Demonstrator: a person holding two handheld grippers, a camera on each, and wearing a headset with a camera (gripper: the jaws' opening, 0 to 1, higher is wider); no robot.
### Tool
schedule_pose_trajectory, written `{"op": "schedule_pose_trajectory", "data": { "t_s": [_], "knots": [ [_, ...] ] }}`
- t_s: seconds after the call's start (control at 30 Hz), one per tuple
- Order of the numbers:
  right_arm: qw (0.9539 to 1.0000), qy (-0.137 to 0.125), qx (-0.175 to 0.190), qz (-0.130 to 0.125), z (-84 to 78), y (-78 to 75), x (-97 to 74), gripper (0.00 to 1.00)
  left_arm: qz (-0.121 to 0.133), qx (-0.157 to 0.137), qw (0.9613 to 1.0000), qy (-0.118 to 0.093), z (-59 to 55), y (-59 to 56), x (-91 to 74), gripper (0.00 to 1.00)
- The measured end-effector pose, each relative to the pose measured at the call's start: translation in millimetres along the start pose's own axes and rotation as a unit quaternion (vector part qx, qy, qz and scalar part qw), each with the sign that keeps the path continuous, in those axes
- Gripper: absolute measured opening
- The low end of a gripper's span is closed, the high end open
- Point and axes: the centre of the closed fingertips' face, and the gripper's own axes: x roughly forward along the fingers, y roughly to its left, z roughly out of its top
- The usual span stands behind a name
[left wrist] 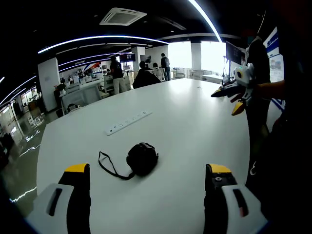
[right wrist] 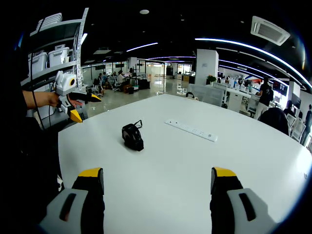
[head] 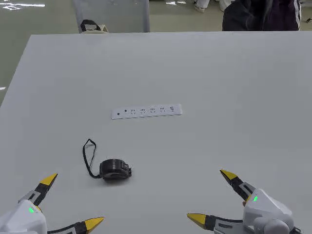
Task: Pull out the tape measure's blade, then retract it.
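A small black tape measure (head: 115, 169) with a black wrist loop (head: 88, 155) lies on the white table (head: 219, 87), blade fully in. It sits ahead of my left gripper (head: 75, 202), seen close as the tape measure (left wrist: 142, 158). My left gripper (left wrist: 146, 170) is open, jaws wide, nothing between them. My right gripper (head: 213, 197) is open too, at the table's near right, well apart from the tape measure (right wrist: 132, 136). My right gripper (right wrist: 157, 173) holds nothing. The right gripper (left wrist: 234, 90) also enters the left gripper view, and the left gripper (right wrist: 73, 97) enters the right gripper view.
A white power strip (head: 146, 111) lies flat beyond the tape measure, mid-table. A chair back (head: 114, 17) stands past the far edge, and a seated person (head: 261, 14) is at the far right. Office desks and people fill the background.
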Motion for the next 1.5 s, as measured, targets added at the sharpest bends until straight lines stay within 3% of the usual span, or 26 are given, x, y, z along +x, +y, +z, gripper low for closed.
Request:
{"op": "schedule_pose_trajectory", "data": {
  "t_s": [0.4, 0.77, 1.03, 1.5],
  "knots": [
    [0.9999, -0.001, -0.006, 0.013, -2.8, -3.4, 3.7, 0.90, -0.011, 0.012, 0.9998, 0.007, 0.2, -0.2, 9.1, 0.93],
    [0.9971, 0.005, -0.043, 0.063, -4.3, -5.1, 23.8, 0.79, -0.047, 0.050, 0.9973, 0.024, -9.4, 4.0, 36.2, 0.81],
    [0.9916, 0.012, -0.072, 0.107, -7.4, -1.7, 47.4, 0.72, -0.082, 0.092, 0.9913, 0.046, -17.5, 7.9, 62.1, 0.73],
    [0.9824, 0.026, -0.101, 0.155, -16.2, -2.3, 82.2, 0.64, -0.121, 0.134, 0.9810, 0.072, -25.6, 16.1, 94.9, 0.65]
  ]
}}
